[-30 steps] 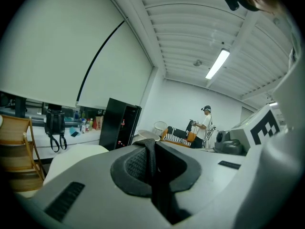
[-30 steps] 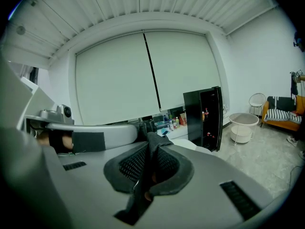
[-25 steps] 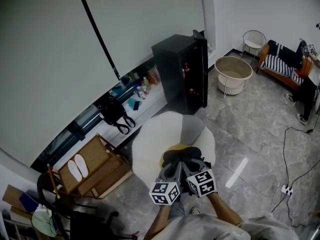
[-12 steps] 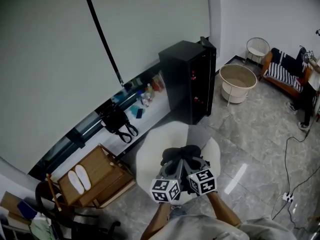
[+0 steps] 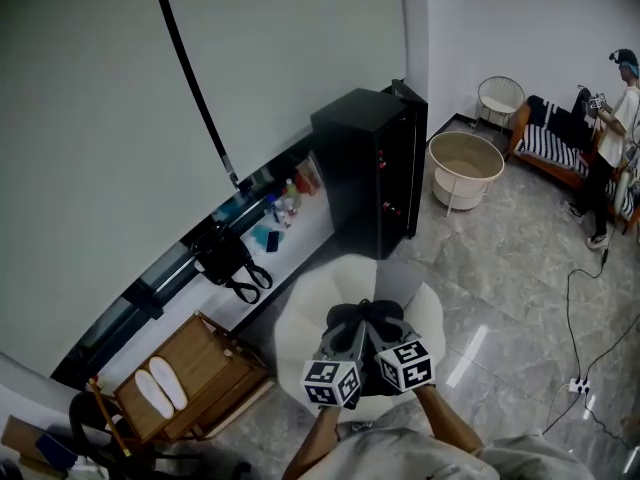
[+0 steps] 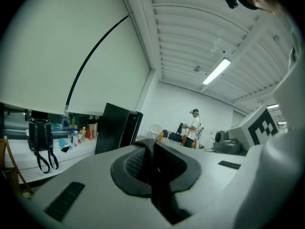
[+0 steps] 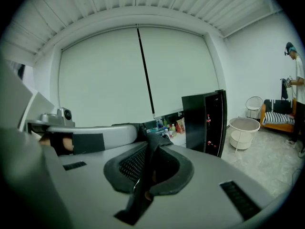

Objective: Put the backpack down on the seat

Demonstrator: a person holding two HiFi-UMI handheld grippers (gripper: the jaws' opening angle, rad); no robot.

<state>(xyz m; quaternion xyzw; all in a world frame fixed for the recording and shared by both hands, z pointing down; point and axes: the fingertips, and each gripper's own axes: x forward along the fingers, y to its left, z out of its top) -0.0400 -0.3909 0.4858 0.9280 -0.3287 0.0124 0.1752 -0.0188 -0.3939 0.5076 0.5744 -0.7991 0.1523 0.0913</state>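
A round white seat (image 5: pixel 300 318) stands on the floor just ahead of me. Both grippers hover side by side above its middle, with a small black backpack (image 5: pixel 362 313) bunched at their tips. In the head view my left gripper (image 5: pixel 345 336) and right gripper (image 5: pixel 385 330) almost touch. A dark strap (image 6: pixel 159 194) is pinched in the shut left gripper (image 6: pixel 153 168) in the left gripper view. The right gripper (image 7: pixel 150 168) is likewise shut on a black strap (image 7: pixel 138 199). Most of the backpack is hidden under the grippers.
A tall black cabinet (image 5: pixel 365 158) stands behind the seat, with a round beige tub (image 5: pixel 465 163) to its right. Another black bag (image 5: pixel 225 258) sits on the low ledge by the wall. A wooden box with white slippers (image 5: pixel 185 373) is left of the seat. A person (image 5: pixel 610 118) stands far right.
The head view has shifted slightly. Both grippers stay shut and side by side over the seat, holding the black backpack; the yellowish patch seen under it a second ago no longer shows.
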